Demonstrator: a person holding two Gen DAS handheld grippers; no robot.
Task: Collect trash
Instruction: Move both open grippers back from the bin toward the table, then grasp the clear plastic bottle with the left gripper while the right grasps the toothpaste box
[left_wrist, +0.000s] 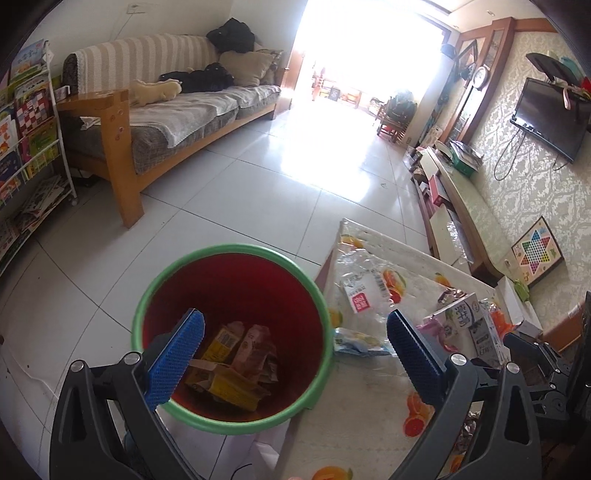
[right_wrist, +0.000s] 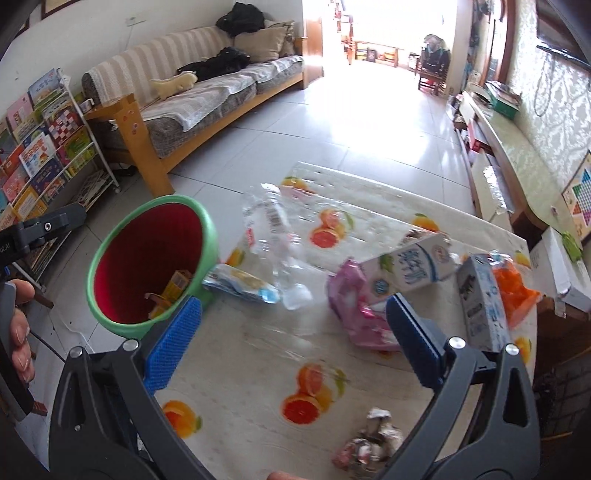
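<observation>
A red bin with a green rim (left_wrist: 236, 254) (right_wrist: 207, 236) stands beside the table's left edge, with yellow and tan wrappers (left_wrist: 236, 362) inside. My left gripper (left_wrist: 295, 354) is open and empty above the bin. My right gripper (right_wrist: 293, 343) is open and empty above the table. On the fruit-print tablecloth (right_wrist: 258, 369) lie a crushed clear bottle (right_wrist: 273, 236), a blue-white wrapper (right_wrist: 240, 282), a pink wrapper (right_wrist: 354, 314), a white milk carton (right_wrist: 410, 271) (left_wrist: 465, 317), a second carton (right_wrist: 480, 306), an orange bag (right_wrist: 517, 291) and a crumpled wrapper (right_wrist: 369, 443).
A sofa (left_wrist: 177, 122) and a bookshelf (left_wrist: 26, 147) stand at the left across tiled floor (left_wrist: 258, 184). A low TV bench (left_wrist: 465, 206) runs along the right wall. A white box (right_wrist: 557, 269) sits beyond the table's right edge. The left gripper body (right_wrist: 37, 229) shows at the left.
</observation>
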